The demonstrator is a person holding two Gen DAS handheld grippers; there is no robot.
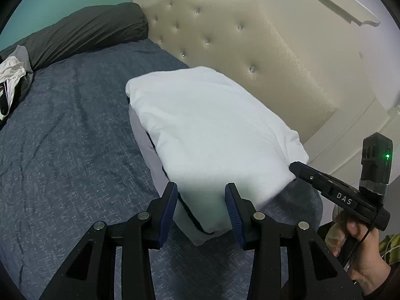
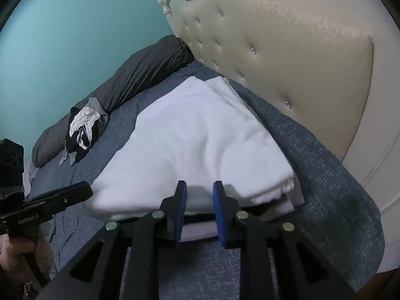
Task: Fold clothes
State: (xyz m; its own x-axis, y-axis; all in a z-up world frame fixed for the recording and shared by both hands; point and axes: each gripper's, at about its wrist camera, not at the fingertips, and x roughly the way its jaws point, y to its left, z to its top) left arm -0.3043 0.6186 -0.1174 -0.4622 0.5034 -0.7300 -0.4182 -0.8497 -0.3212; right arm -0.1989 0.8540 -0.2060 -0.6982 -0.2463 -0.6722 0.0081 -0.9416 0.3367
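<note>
The folded white garment point(image 1: 212, 125), beside the headboard point(image 1: 250, 50), looks soft, light and floppy; grip its thick near edge. Left gripper point(image 1: 201, 201) and right gripper point(image 2: 199, 201) gape, holding nothing.

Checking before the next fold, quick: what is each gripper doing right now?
Left gripper: open, nothing held, at the folded white garment.
Right gripper: open, nothing held, at the same garment.

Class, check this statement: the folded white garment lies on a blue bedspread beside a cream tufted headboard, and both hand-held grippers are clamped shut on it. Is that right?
One detail is wrong. The folded white garment does lie on the blue bedspread beside the cream tufted headboard, but the left hand-held gripper and right hand-held gripper are open, not clamped. Each wrist view shows its own gripper's gap.
</note>
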